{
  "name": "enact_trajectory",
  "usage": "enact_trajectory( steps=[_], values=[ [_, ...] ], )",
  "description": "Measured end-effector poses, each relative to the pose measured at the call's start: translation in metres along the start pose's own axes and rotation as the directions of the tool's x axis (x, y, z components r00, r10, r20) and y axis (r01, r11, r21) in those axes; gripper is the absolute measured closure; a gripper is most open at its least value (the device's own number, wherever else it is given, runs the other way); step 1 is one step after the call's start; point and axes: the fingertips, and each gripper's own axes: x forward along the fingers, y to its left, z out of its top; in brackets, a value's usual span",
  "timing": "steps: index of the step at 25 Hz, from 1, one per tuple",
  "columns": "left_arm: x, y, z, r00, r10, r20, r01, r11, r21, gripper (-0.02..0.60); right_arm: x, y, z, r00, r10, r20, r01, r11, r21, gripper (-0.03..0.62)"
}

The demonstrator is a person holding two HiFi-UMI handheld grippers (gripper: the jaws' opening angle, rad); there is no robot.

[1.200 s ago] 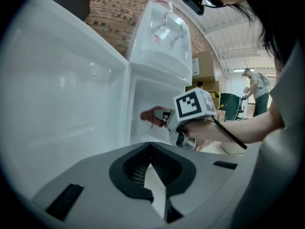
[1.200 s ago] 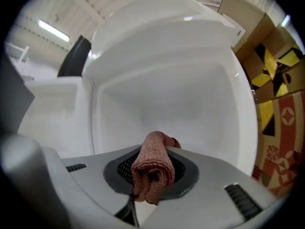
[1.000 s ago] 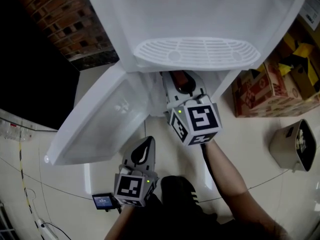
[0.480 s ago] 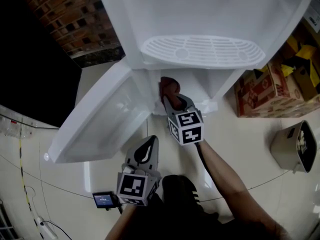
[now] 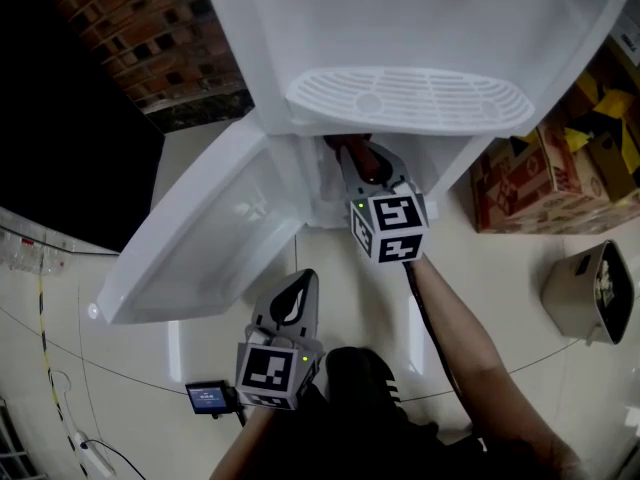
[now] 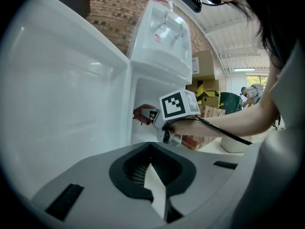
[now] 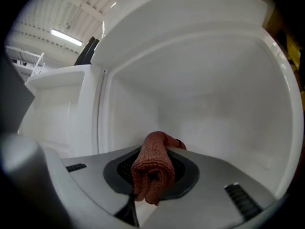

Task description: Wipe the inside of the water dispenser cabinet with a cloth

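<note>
- Towering at the top: a tall white plastic water dispenser (image 5: 420, 28), lower cabinet (image 7: 214, 104) open, flat white door (image 5: 200, 238) swung out left.
- Reaching into that cabinet: right gripper (image 7: 148, 185), jaws clamped on a folded reddish-brown knitted cloth (image 7: 151, 156), which bulges up between them.
- Hanging low outside: left gripper (image 6: 157, 185), jaws together, empty.
</note>
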Motion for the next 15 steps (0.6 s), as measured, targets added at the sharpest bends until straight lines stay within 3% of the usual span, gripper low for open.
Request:
enact_trajectory(
  steps=[3, 6, 10, 15],
  values=[
    [-0.001, -0.002, 0.0, 1.0, -0.006, -0.002, 0.006, 1.0, 0.006, 0.601, 0.012, -0.003, 0.026, 0.997, 0.011, 0.075, -0.006, 0.998, -0.065, 0.51],
    [-0.003, -0.001, -0.003, 1.0, -0.005, -0.007, 0.005, 1.0, 0.003, 0.601, 0.026, -0.005, 0.017, 0.998, 0.02, 0.057, -0.015, 0.996, -0.085, 0.51],
    [-0.005, 0.001, -0.005, 1.0, 0.002, -0.012, -0.002, 1.0, -0.002, 0.601, 0.033, -0.004, -0.043, 0.995, 0.016, -0.1, -0.024, 0.997, -0.077, 0.51],
    [-0.007, 0.002, -0.007, 1.0, 0.004, -0.016, -0.004, 1.0, -0.006, 0.601, 0.021, 0.009, -0.107, 0.958, 0.038, -0.286, -0.058, 0.996, -0.062, 0.51]
  ],
)
